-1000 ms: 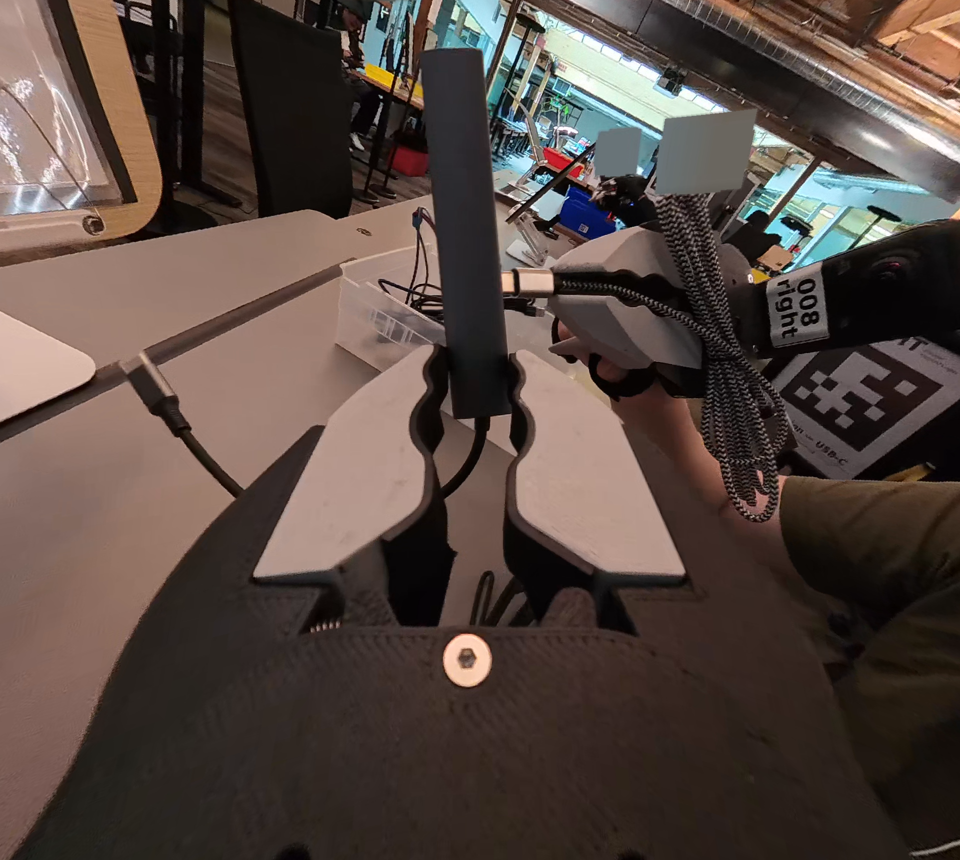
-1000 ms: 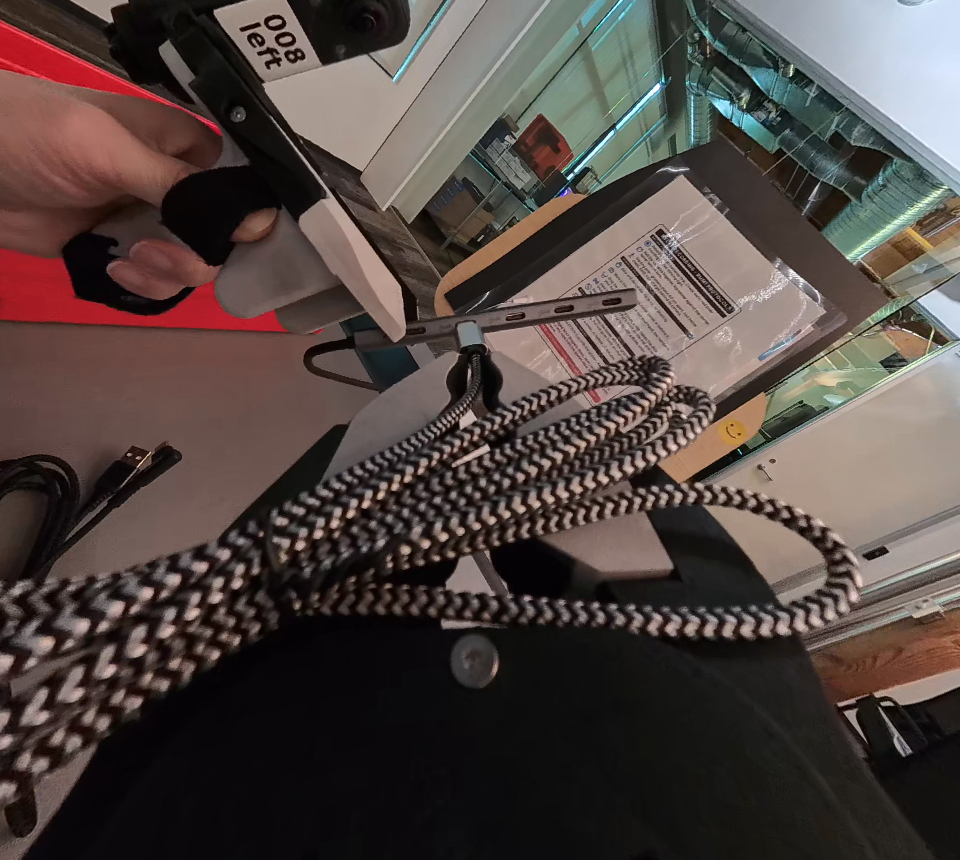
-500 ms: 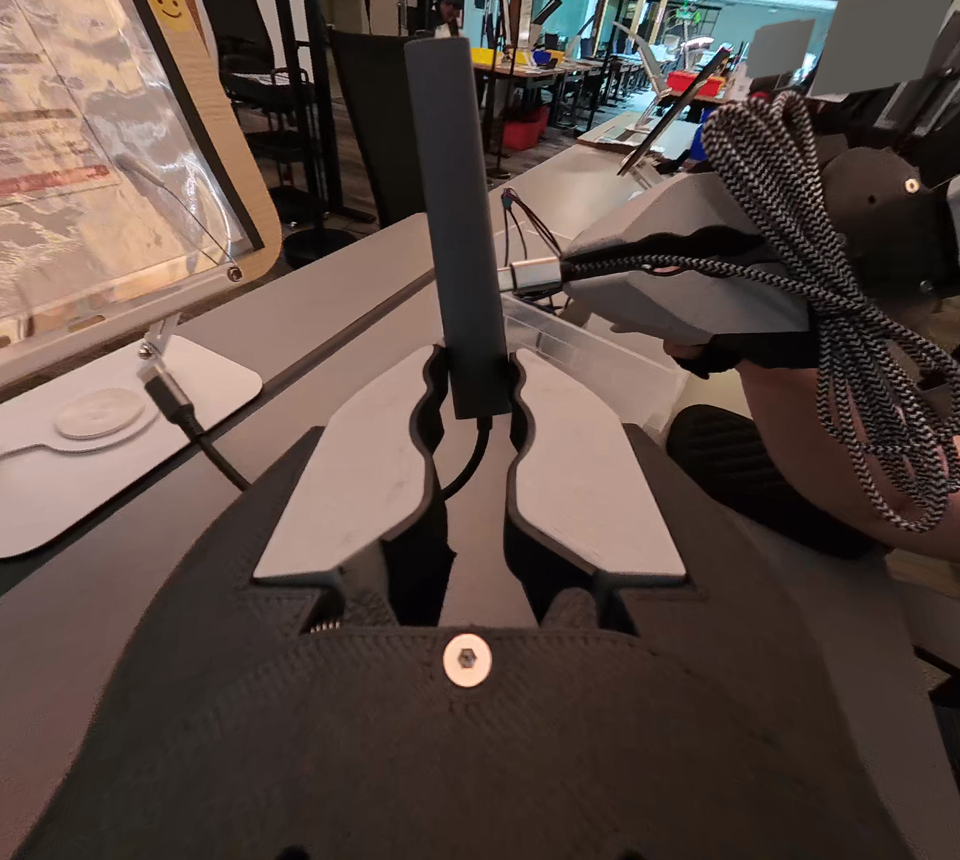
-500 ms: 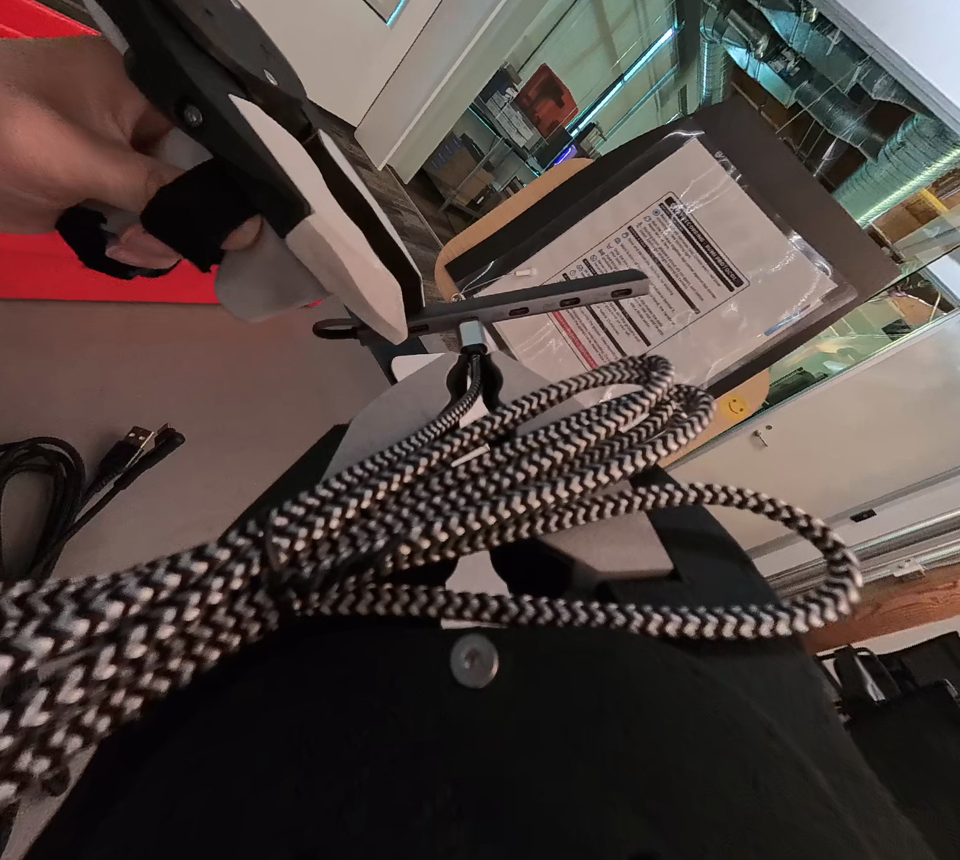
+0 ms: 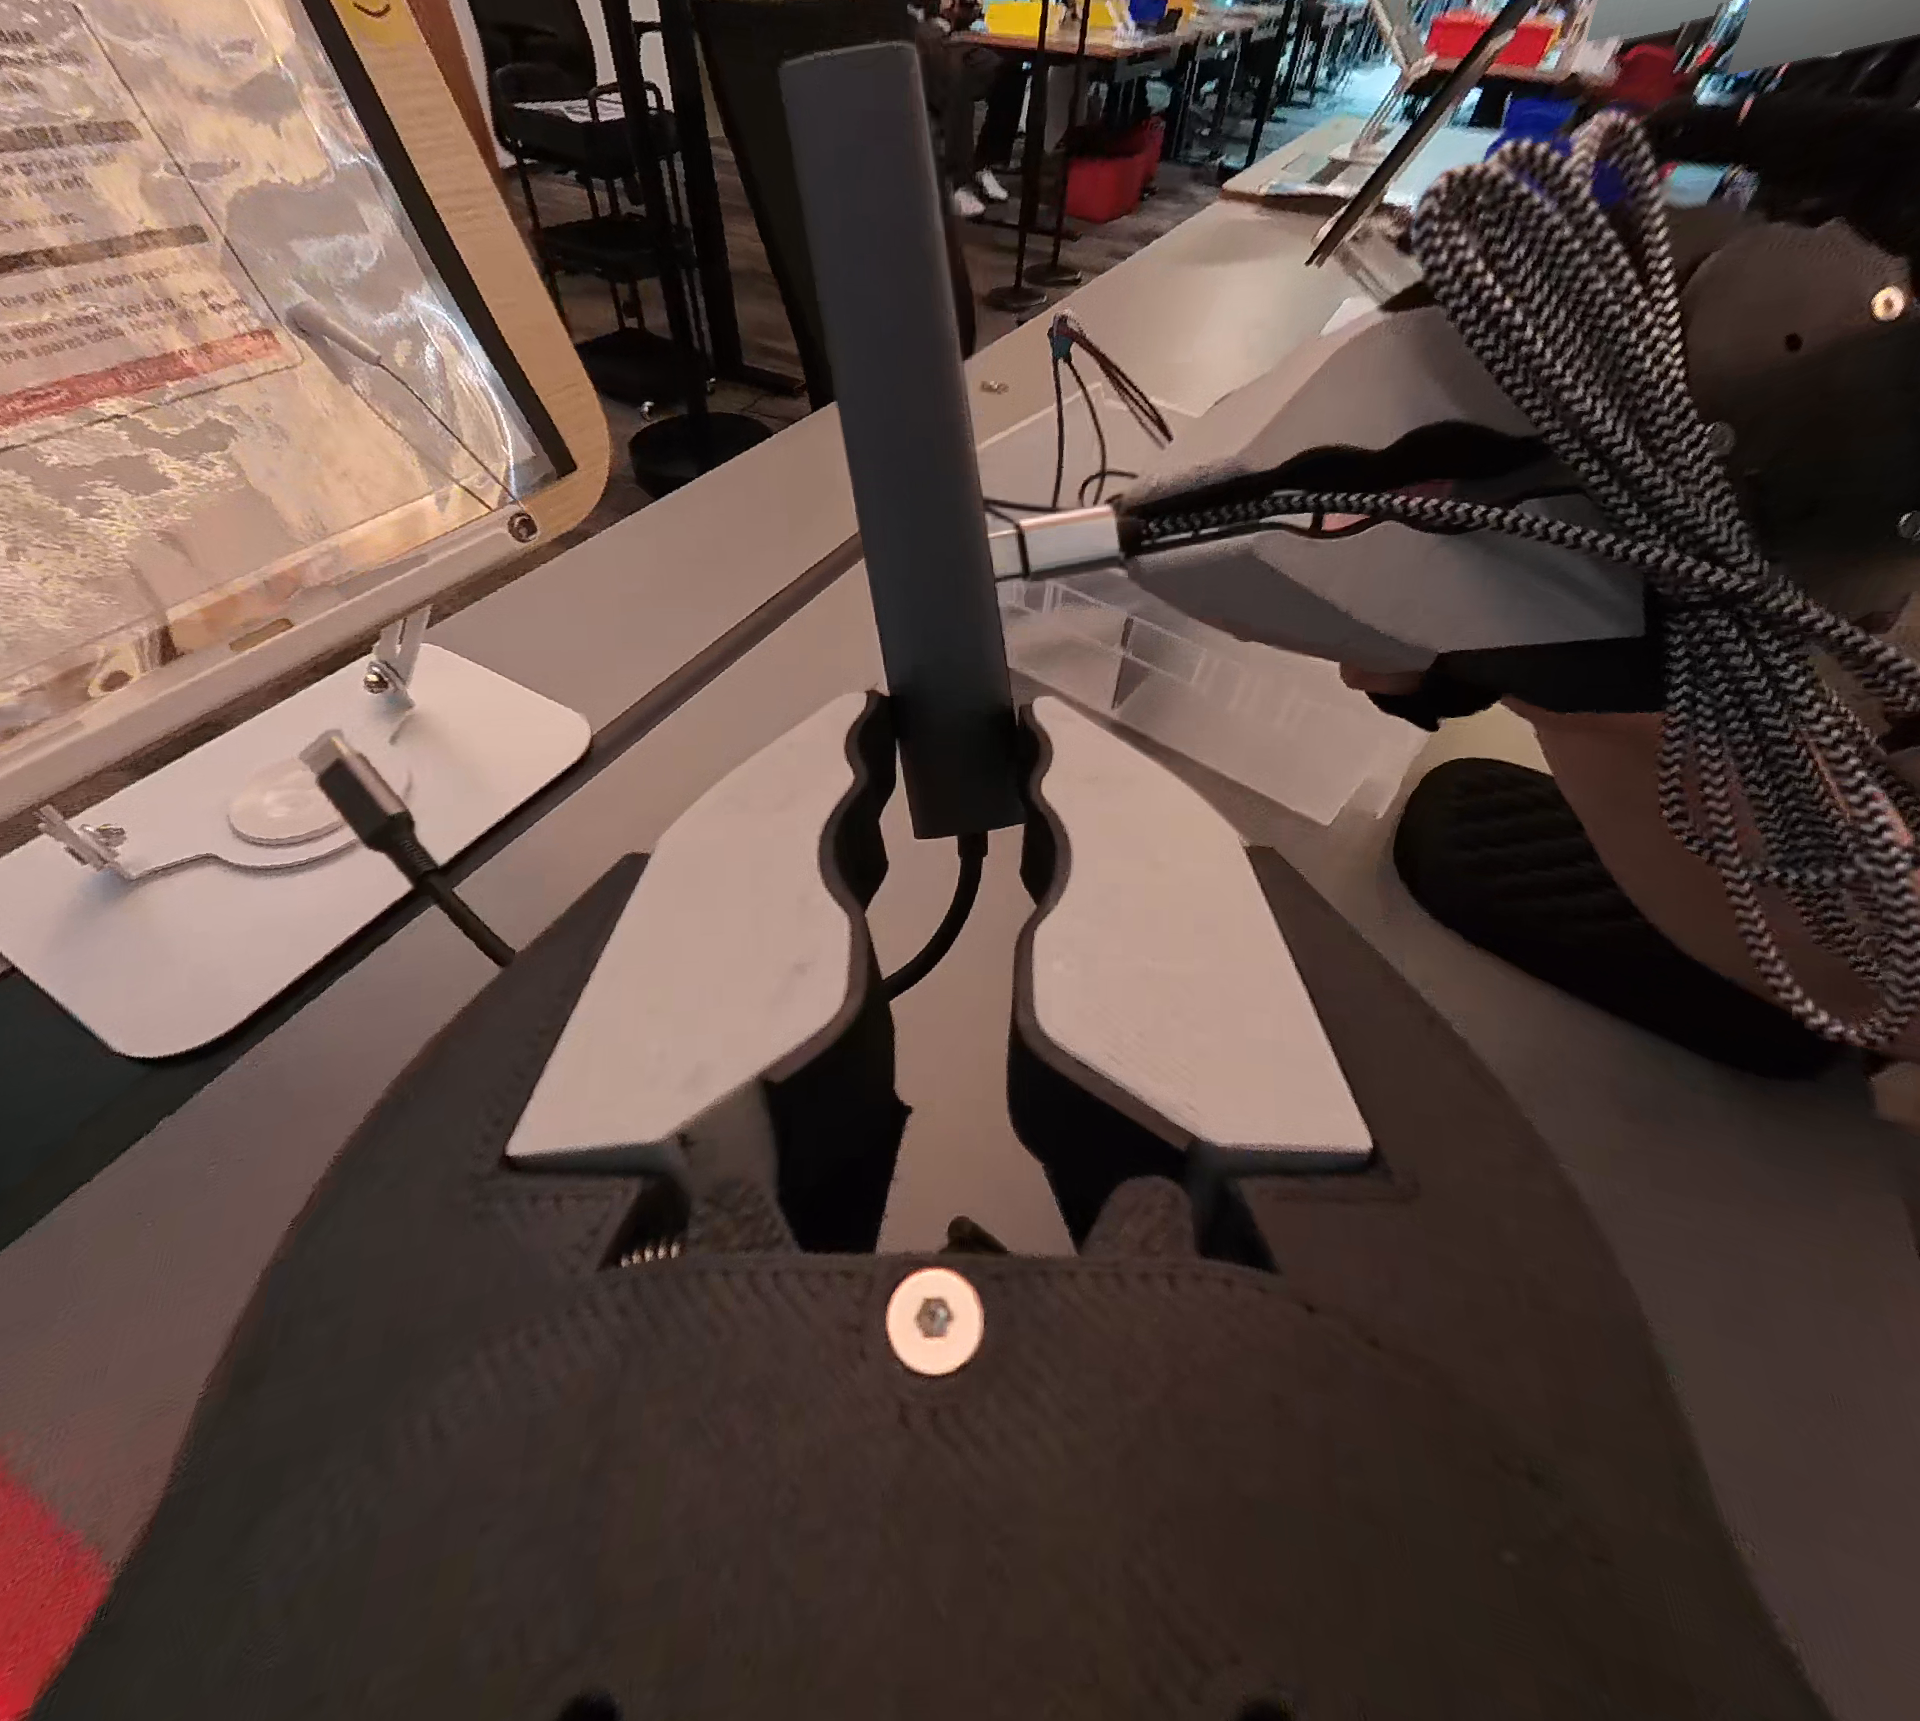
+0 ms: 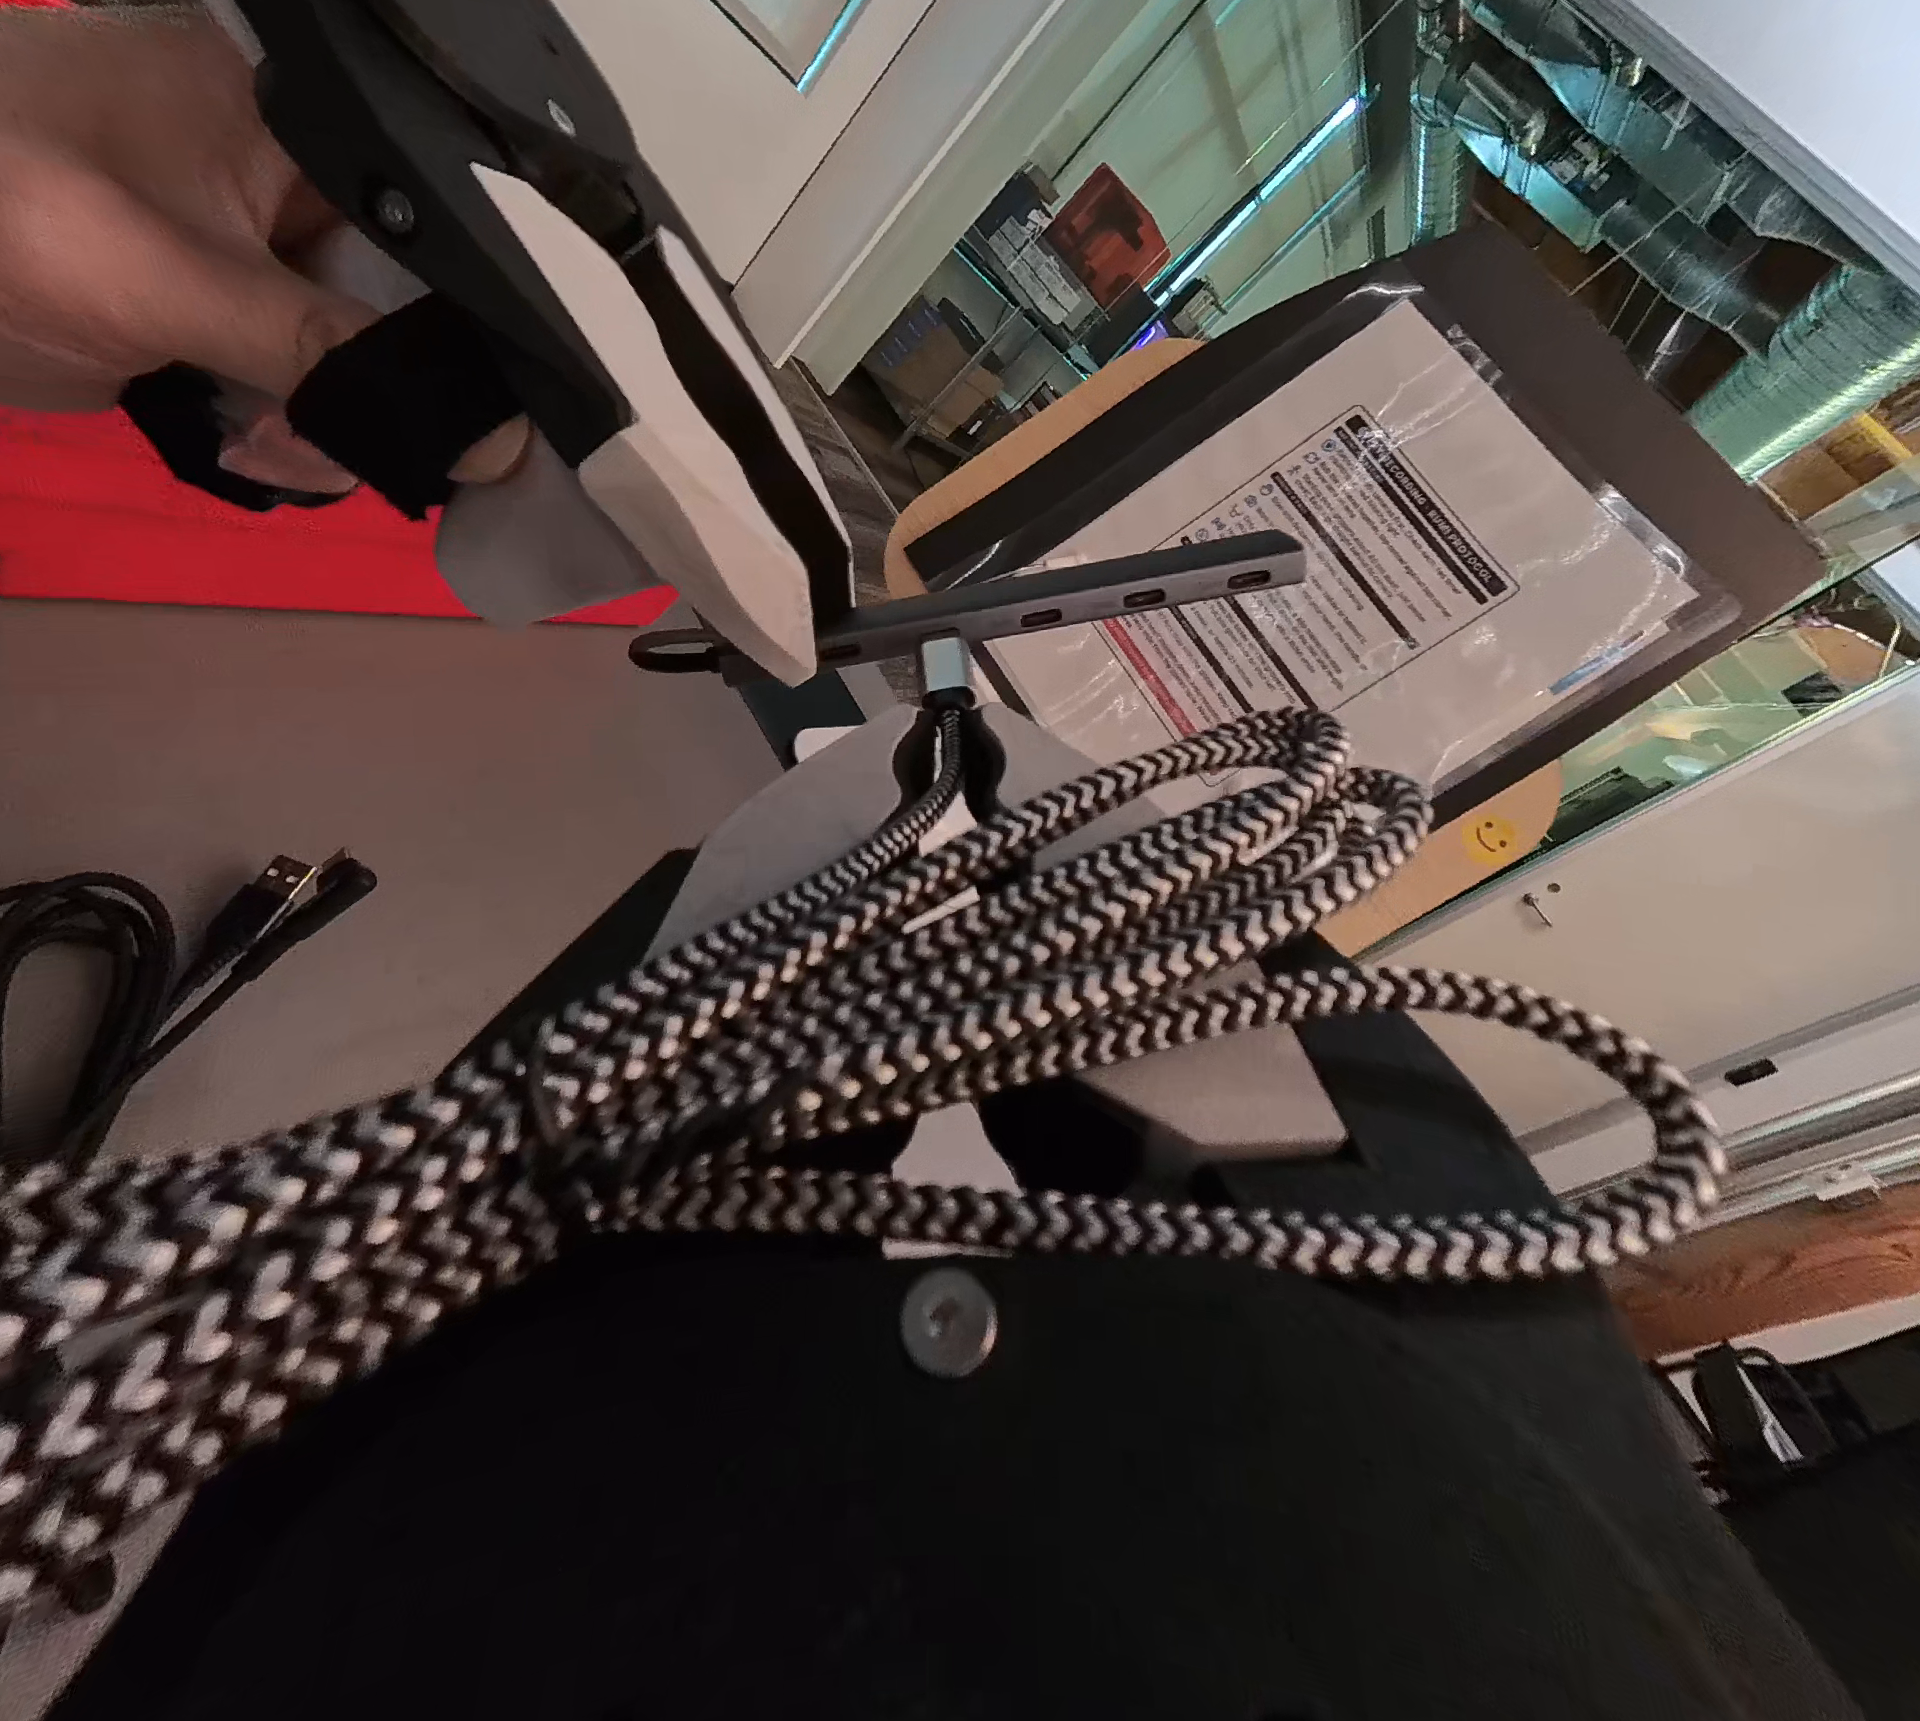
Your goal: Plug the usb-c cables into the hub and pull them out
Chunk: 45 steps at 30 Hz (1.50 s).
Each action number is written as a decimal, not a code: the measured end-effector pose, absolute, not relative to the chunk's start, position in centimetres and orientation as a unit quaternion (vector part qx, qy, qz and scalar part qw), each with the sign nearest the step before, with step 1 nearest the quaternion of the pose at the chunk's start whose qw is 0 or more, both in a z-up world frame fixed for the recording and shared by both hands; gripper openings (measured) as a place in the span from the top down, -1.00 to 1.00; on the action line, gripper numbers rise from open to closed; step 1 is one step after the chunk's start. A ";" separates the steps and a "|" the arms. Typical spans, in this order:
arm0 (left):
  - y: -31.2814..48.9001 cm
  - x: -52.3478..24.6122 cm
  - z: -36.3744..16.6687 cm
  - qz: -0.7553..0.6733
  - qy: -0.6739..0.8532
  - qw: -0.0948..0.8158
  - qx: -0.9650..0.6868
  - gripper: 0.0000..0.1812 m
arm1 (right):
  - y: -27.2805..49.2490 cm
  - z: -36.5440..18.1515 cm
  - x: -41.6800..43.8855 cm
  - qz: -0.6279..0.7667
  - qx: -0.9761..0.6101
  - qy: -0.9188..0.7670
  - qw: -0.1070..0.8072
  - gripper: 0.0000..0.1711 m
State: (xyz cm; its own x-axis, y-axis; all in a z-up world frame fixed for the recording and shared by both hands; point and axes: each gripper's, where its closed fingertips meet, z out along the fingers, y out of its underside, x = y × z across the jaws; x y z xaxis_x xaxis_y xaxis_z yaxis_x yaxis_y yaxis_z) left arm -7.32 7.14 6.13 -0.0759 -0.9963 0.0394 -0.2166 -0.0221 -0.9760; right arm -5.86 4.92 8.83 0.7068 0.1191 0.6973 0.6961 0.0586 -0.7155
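The left gripper (image 5: 940,767) is clamped on the lower end of the dark grey USB-C hub (image 5: 899,445), which stands upright between its jaws, raised above the grey tabletop (image 5: 727,570). The hub's own black lead (image 5: 940,928) curls down from its base between the fingers, and its free plug (image 5: 358,783) sticks up over the white stand base (image 5: 208,923) at the tabletop's left edge.

From the right, the right gripper (image 5: 1127,539) pinches the braided black-and-white USB-C cable (image 5: 1704,632) just behind its silver plug (image 5: 1060,541). That plug meets the hub's right side; the right wrist view shows it seated in one port (image 6: 940,648), next to three empty ones farther along the hub (image 6: 1091,601). Loose loops of the braided cable drape over the right gripper's body (image 6: 1039,975).

In the right wrist view a person's hand (image 6: 156,248) grips the left gripper's handle. A black cable with a USB-A plug (image 6: 296,882) lies on the tabletop toward its left edge. A clear plastic bin (image 5: 1174,684) sits on the tabletop beyond the hub, under the right gripper. A sleeved printed sheet on a wood-edged board (image 5: 208,269) stands tilted at the tabletop's left edge.
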 end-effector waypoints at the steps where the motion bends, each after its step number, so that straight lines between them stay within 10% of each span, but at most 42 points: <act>1: 7.2 -7.4 6.1 -0.460 0.568 0.419 -0.539 0.76 | 4.9 8.8 -5.9 -0.218 -0.650 -0.314 0.657 0.94; 15: 6.4 -7.8 7.1 -0.428 0.581 0.440 -0.534 0.76 | 4.1 10.1 -7.3 -0.289 -0.587 -0.341 0.675 0.93; 21: 5.5 -7.2 6.9 -0.521 0.558 0.376 -0.525 0.51 | 3.6 10.3 -8.3 -0.312 -0.572 -0.366 0.664 0.93; 27: 4.8 -6.1 4.4 -0.603 0.546 0.268 -0.516 0.71 | 4.6 8.3 -8.5 -0.329 -0.584 -0.394 0.630 0.93; 45: 7.6 -6.6 2.6 -0.356 0.615 0.422 -0.563 0.72 | 5.3 6.5 -9.2 -0.245 -0.610 -0.397 0.641 0.95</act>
State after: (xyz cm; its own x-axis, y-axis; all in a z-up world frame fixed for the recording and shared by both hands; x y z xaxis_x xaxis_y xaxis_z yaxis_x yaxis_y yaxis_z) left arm -6.55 7.63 2.65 -0.0104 -0.9930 -0.1180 -0.3917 0.1126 -0.9132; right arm -9.21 5.32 6.48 0.5647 0.1713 0.8074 0.7980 0.1364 -0.5870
